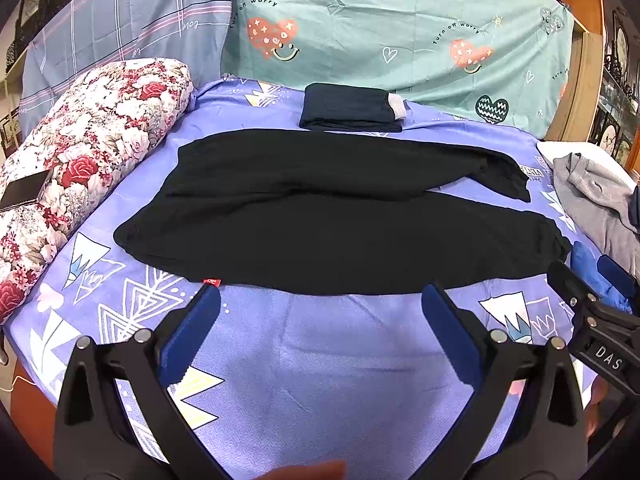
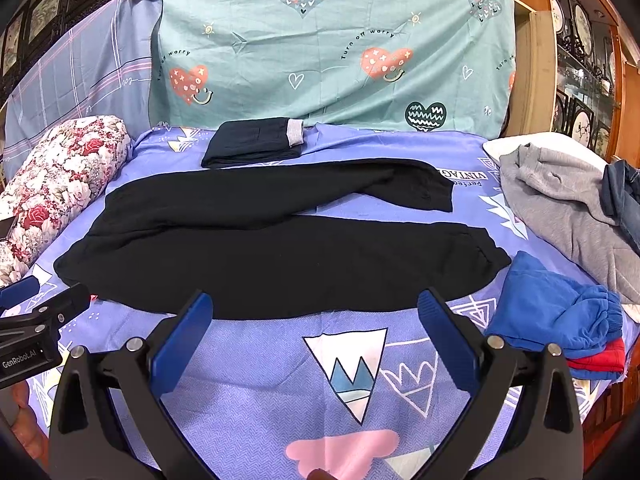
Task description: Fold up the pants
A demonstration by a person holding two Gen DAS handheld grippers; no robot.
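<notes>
A pair of black pants lies spread flat across the centre of the frame on a purple patterned bedsheet, waistband at the left, the two legs running to the right and parting into a narrow V. No fold shows in them yet, so the work looks to be at its opening step: the garment laid out, both tools poised short of its near edge.

At the left of the frame a floral bolster hems in the waist end, a dark flat object, perhaps a phone, resting on it. The left gripper hovers with its blue fingers spread wide, holding nothing, one tip just beside a small red tag at the hem. In the right wrist view the right gripper is likewise splayed and empty, tips at the near leg's edge.

The likely next move is to take the near leg's edge at two points and carry it over onto the far leg. Room for that is fair; a folded dark garment sits just beyond the far leg. At right, a blue garment touches the cuff end and a grey one crowds the corner, leaving little slack there.
</notes>
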